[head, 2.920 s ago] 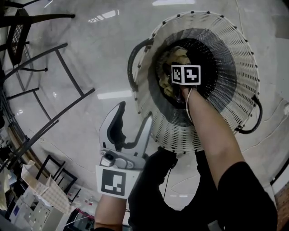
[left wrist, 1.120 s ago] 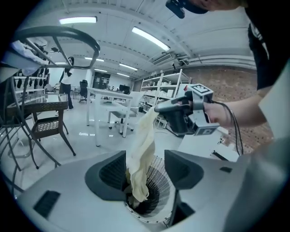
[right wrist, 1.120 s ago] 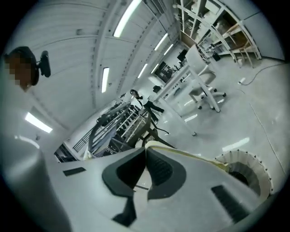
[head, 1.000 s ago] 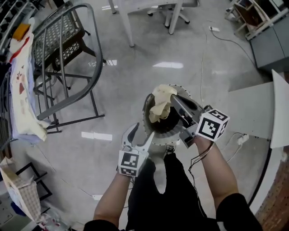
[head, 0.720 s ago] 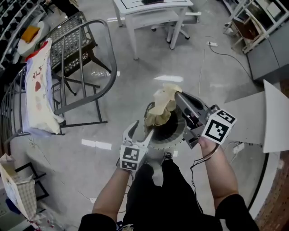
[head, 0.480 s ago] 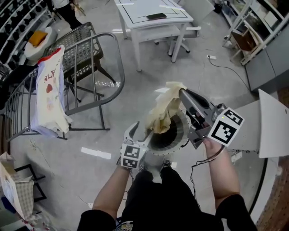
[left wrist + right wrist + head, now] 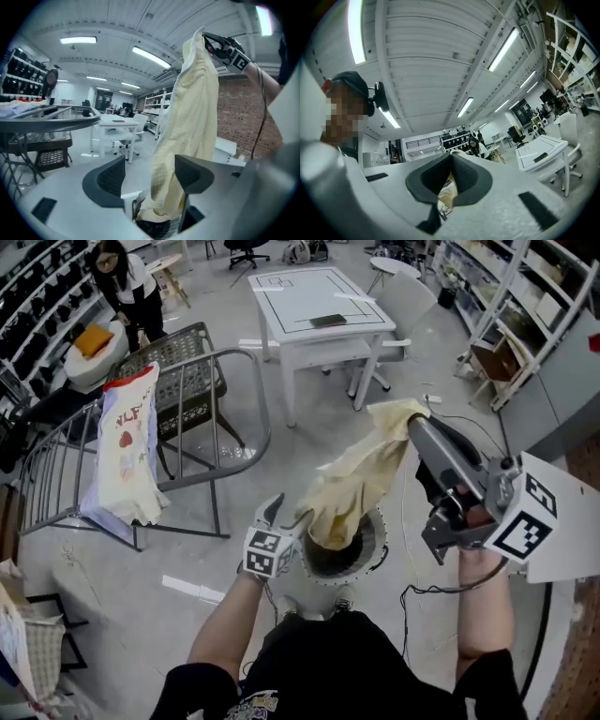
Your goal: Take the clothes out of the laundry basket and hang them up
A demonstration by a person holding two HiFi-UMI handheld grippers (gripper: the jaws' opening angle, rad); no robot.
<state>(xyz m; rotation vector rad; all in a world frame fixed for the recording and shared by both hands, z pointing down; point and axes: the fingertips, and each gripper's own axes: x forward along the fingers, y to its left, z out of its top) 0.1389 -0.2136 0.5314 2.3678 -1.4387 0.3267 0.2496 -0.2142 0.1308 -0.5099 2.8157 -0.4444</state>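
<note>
Cloth first: the pale yellow garment (image 7: pixel 361 479) hangs as one long strip, its top corner pinched in the right gripper (image 7: pixel 415 420), whose jaws are clamped together on the fabric, and its lower end bunched at the mouth of the laundry basket (image 7: pixel 378 557) on the floor. We read its long axis as a slant, from high on our right down and leftward to the basket. The left gripper (image 7: pixel 289 514) sits low, just beside that lower stretch. Its jaws have just been opening and stand wide, and from its own camera the cloth hangs in the gap between them, but neither pad presses on it, so it holds nothing. The left hand is thus far nearer the free end, while the right carries the garment from above. We judge the piece only partly out: the tail has yet to clear the rim. The drying rack (image 7: pixel 265 418), with a white printed cloth (image 7: pixel 127 460) draped on it, stands well apart on our left, beyond the left gripper, so the carry should go that way, with the left jaws best placed to catch the lower part
</note>
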